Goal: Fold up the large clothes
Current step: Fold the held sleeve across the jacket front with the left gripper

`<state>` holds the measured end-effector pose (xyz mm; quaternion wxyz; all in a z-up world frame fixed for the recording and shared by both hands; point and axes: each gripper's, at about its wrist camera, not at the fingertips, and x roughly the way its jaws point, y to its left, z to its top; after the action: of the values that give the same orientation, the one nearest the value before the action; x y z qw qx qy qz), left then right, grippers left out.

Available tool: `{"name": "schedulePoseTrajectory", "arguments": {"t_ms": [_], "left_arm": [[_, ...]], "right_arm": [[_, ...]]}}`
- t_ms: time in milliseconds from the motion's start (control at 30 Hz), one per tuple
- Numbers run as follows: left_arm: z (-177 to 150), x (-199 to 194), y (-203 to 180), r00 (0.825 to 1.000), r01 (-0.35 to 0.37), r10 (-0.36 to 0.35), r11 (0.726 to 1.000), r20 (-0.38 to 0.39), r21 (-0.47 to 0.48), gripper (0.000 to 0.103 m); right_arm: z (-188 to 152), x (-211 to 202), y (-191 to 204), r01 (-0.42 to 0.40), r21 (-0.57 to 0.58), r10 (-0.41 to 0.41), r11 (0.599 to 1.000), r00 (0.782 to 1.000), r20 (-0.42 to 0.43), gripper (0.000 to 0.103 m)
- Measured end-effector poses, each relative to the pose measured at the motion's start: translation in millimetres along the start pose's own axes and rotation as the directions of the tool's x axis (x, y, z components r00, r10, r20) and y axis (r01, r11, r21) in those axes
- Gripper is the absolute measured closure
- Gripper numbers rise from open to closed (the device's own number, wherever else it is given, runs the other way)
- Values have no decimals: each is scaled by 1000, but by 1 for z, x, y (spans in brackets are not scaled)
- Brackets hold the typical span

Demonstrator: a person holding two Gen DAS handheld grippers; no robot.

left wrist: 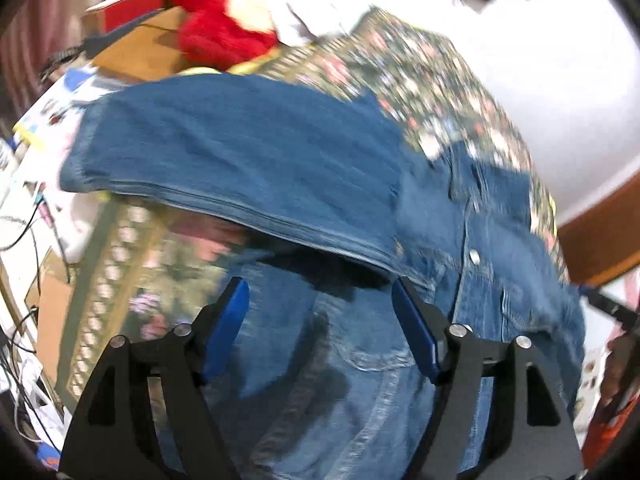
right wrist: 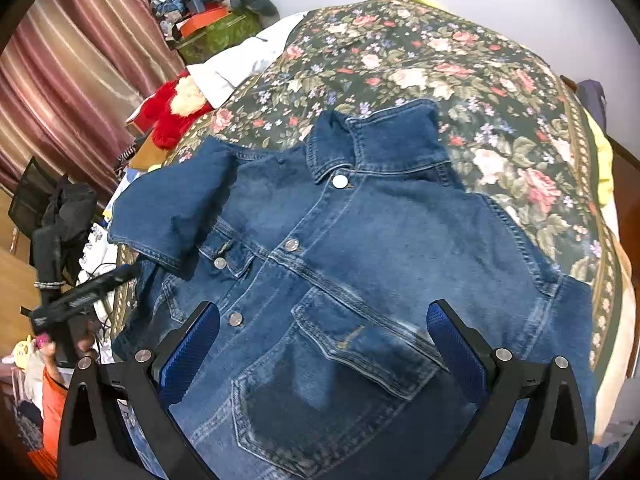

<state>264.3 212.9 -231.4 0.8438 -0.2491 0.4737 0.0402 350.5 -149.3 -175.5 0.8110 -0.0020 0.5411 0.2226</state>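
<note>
A blue denim jacket (right wrist: 360,248) lies front-up on a floral bedspread (right wrist: 440,60), collar toward the far side, buttons closed. Its left sleeve (right wrist: 172,204) is folded across onto the chest. My right gripper (right wrist: 324,320) is open and empty, hovering above the lower chest pocket. My left gripper (left wrist: 320,300) is open and empty above the jacket's left side, just below the folded sleeve (left wrist: 240,152); that view is motion-blurred. The left gripper's body also shows at the left edge of the right wrist view (right wrist: 80,300).
A red plush toy (right wrist: 176,108) and a white cloth (right wrist: 236,60) lie at the bed's far left. Cluttered boxes and cables (left wrist: 24,208) sit beside the bed's left edge. Striped curtains (right wrist: 72,72) hang behind. A wooden bed frame (left wrist: 600,240) runs along the right.
</note>
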Motion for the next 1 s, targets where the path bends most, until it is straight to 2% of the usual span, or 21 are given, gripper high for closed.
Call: {"name": "schedulePoseTrajectory", "arguments": {"t_ms": [133, 233, 367, 400, 467, 533, 567, 633, 733, 833, 900, 967, 1000], "left_arm": [[19, -1, 52, 999, -1, 6, 990, 35, -144, 29], [32, 11, 92, 998, 57, -46, 955, 44, -290, 29], [47, 27, 116, 994, 101, -77, 919, 78, -380, 30], [49, 28, 119, 993, 101, -71, 915, 91, -390, 33], [56, 29, 120, 994, 54, -14, 919, 105, -390, 54], [64, 25, 109, 988, -56, 101, 942, 118, -331, 77], [67, 23, 103, 983, -88, 131, 951, 130, -296, 87], [74, 13, 85, 965, -160, 200, 962, 169, -221, 92], [80, -13, 34, 919, -268, 274, 961, 282, -62, 94], [85, -32, -16, 896, -283, 237, 956, 376, 72, 96], [85, -44, -62, 879, -293, 188, 938, 438, 187, 96], [79, -51, -101, 880, -266, 114, 922, 460, 281, 96], [76, -52, -121, 890, -228, 59, 916, 452, 330, 96]], "right_arm": [[3, 14, 7, -10, -2, 10, 1000, 1000, -20, 0], [6, 23, 13, -10, -3, 10, 1000, 999, -35, 0], [9, 30, 16, 11, -12, -12, 1000, 999, -44, 0], [10, 31, 16, 15, -12, -16, 1000, 999, -46, 0], [10, 34, 15, 21, -11, -22, 1000, 999, -49, 0], [11, 37, 13, 28, -3, -29, 1000, 998, -54, 0], [11, 38, 12, 30, 1, -30, 1000, 998, -57, 0], [11, 40, 8, 29, 14, -29, 999, 998, -63, 0], [8, 42, 1, 26, 37, -23, 999, 997, -70, 0], [5, 40, -6, 21, 60, -17, 998, 998, -67, 0], [3, 35, -11, 17, 72, -13, 997, 998, -55, 0], [2, 26, -16, 10, 84, -7, 996, 999, -38, 0], [1, 22, -18, 6, 88, -4, 996, 1000, -29, 0]]}}
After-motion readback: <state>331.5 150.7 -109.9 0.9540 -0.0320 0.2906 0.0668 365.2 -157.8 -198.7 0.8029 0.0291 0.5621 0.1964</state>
